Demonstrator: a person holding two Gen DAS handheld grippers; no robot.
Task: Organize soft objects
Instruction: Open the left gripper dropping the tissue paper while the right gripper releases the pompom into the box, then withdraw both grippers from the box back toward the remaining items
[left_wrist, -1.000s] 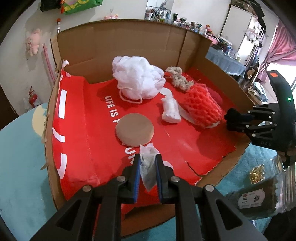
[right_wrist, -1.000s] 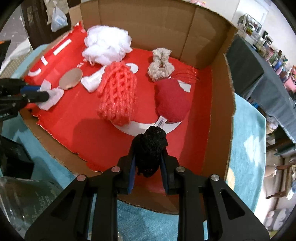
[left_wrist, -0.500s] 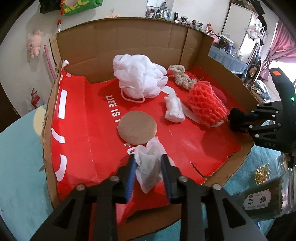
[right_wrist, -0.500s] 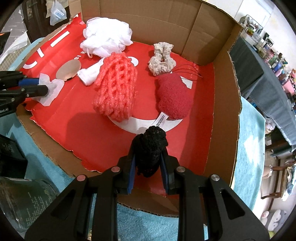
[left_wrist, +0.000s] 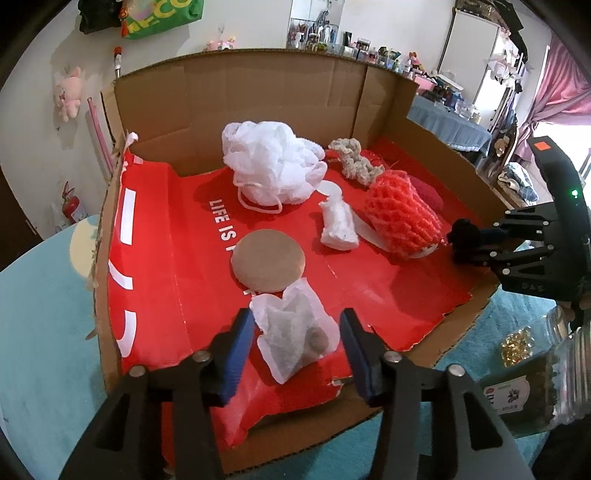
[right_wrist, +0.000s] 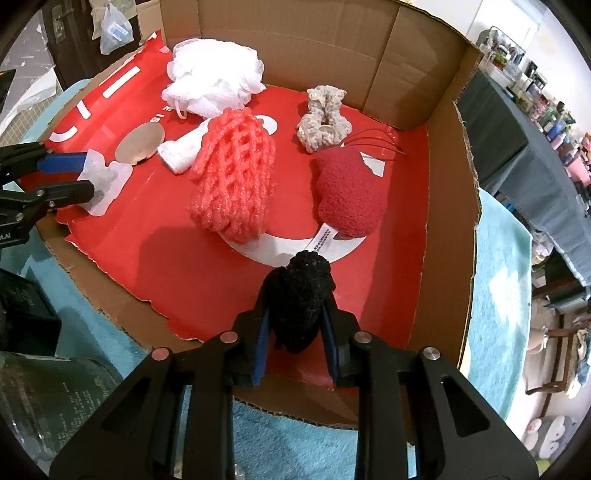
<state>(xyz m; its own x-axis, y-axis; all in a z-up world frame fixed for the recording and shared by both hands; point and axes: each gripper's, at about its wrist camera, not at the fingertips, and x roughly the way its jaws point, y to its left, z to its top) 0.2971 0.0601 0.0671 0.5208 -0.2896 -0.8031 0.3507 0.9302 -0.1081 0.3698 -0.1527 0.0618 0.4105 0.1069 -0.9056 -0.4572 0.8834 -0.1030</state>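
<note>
A cardboard box (left_wrist: 258, 92) lined with red plastic holds soft things. My left gripper (left_wrist: 297, 325) is open around a white mesh sachet (left_wrist: 295, 334) that lies on the liner near the front edge; the sachet also shows in the right wrist view (right_wrist: 105, 181). My right gripper (right_wrist: 295, 317) is shut on a black fuzzy ball (right_wrist: 301, 295), held above the front right of the box; in the left wrist view the ball (left_wrist: 465, 236) shows at the right. Inside lie a white bath pouf (left_wrist: 269, 166), a tan round pad (left_wrist: 267, 264), a white wad (left_wrist: 338, 227), a red foam net (left_wrist: 399, 214), a beige scrunchie (right_wrist: 323, 118) and a dark red plush piece (right_wrist: 349, 194).
The box stands on a teal mat (left_wrist: 44, 314). A glass jar (left_wrist: 532, 365) with a label stands right of the box front in the left wrist view, and shows at the lower left in the right wrist view (right_wrist: 44, 398). Tall cardboard walls close the back and right sides.
My left gripper has opened and let go of the white sachet, which now lies on the red liner. My right gripper has moved slightly forward over the box, still holding the black ball.
</note>
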